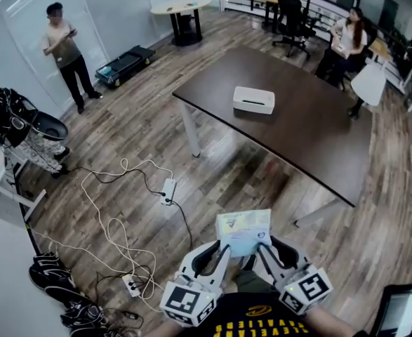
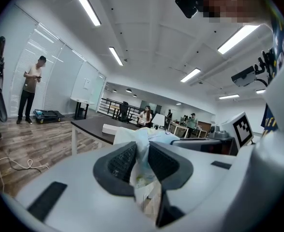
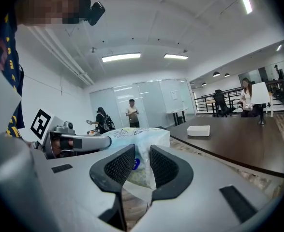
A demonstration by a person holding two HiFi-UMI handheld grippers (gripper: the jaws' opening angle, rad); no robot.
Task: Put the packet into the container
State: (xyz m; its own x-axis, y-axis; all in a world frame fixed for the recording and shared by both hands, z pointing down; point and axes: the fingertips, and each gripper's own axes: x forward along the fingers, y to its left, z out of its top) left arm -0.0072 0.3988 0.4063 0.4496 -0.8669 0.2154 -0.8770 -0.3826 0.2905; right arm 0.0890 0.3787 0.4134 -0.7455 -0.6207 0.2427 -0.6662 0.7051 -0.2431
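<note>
A pale packet [image 1: 244, 232] with light blue and yellow print hangs in the air low in the head view, held flat between both grippers. My left gripper [image 1: 222, 249] is shut on its near left corner, and its pads pinch the packet [image 2: 142, 151] in the left gripper view. My right gripper [image 1: 264, 248] is shut on the near right corner, the packet [image 3: 141, 146] crumpled between its pads. The white rectangular container [image 1: 254, 100] sits far ahead on the dark table [image 1: 311, 135], small in both gripper views as the container [image 2: 113, 128] and the container [image 3: 198, 130].
White cables and a power strip [image 1: 168, 190] lie on the wooden floor ahead and to the left. A person [image 1: 67, 55] stands at the far left by the glass wall. Another person [image 1: 346, 42] sits beyond the table near office chairs [image 1: 293, 16]. Black bags [image 1: 55, 276] lie at lower left.
</note>
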